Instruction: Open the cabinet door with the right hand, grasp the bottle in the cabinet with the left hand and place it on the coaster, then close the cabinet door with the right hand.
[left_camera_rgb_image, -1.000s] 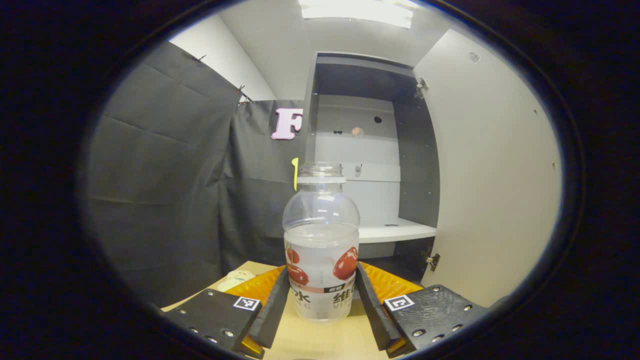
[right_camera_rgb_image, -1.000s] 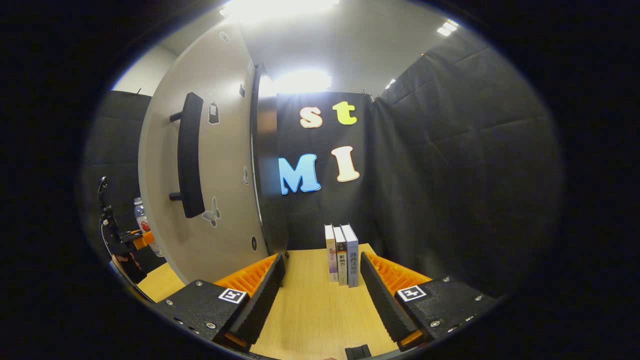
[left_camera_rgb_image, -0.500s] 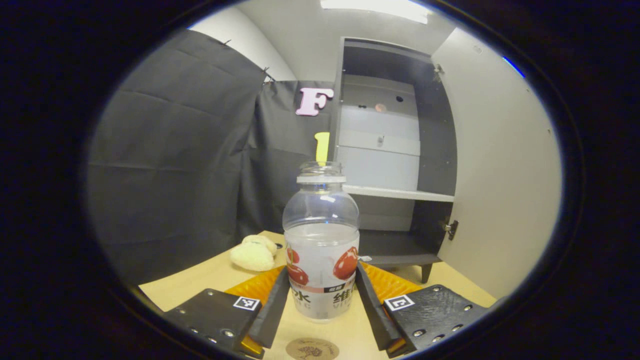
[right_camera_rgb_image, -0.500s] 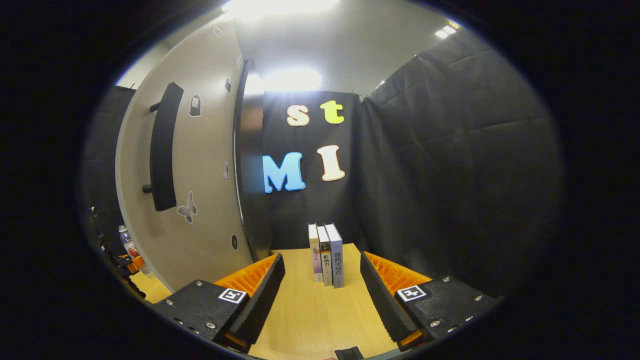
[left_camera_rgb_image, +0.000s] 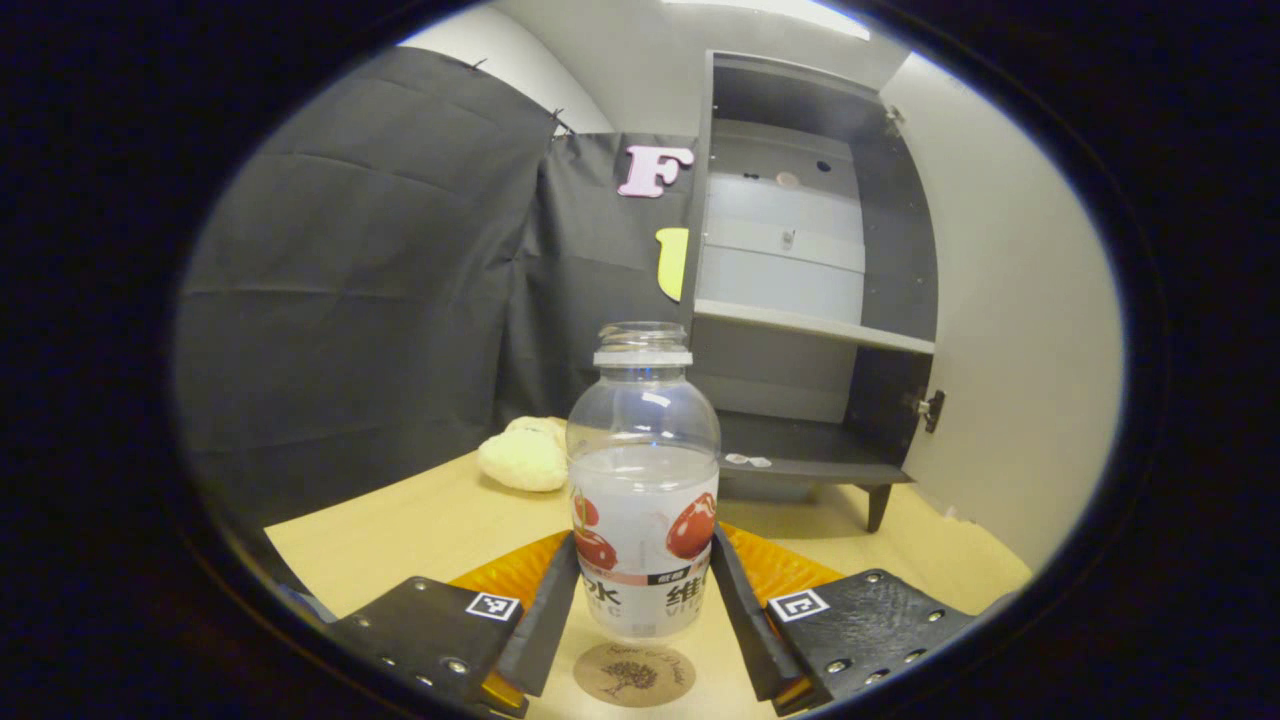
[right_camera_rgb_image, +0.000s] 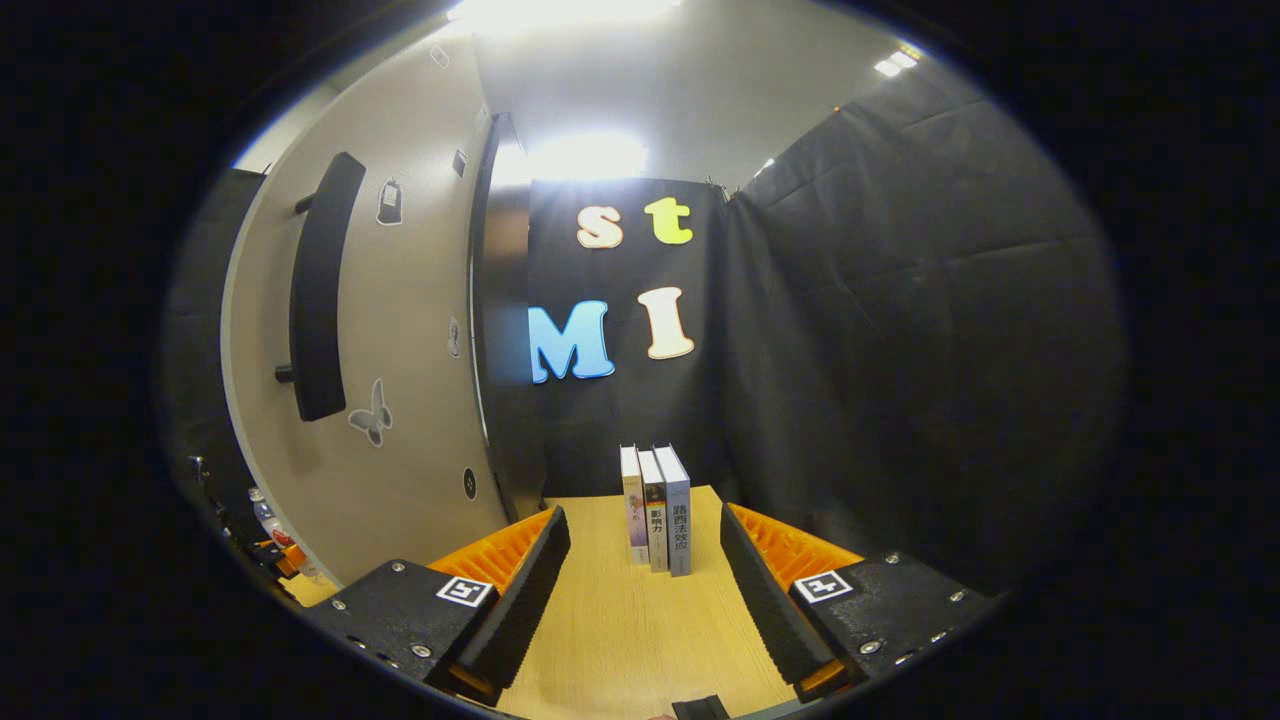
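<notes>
A clear capless bottle (left_camera_rgb_image: 643, 480) with a red-fruit label stands upright between both fingers of my left gripper (left_camera_rgb_image: 643, 610), which is shut on it. It hangs just above a round brown coaster (left_camera_rgb_image: 634, 674) on the wooden table. Behind it the grey cabinet (left_camera_rgb_image: 800, 300) stands with its door (left_camera_rgb_image: 1010, 330) swung wide to the right. In the right gripper view, my right gripper (right_camera_rgb_image: 640, 600) is open over bare table, with nothing between its fingers. The door's outer face with its dark bar handle (right_camera_rgb_image: 318, 290) is at the left, and the bottle (right_camera_rgb_image: 262, 512) shows small, low at the far left.
A pale plush toy (left_camera_rgb_image: 525, 458) lies on the table left of the cabinet. Three books (right_camera_rgb_image: 657, 508) stand upright at the table's far edge ahead of my right gripper. Black cloth walls close in the booth on all sides.
My left gripper has carried the bottle down and away from the cabinet, and the coaster has come into view beneath it. My right gripper has shifted only slightly, still open.
</notes>
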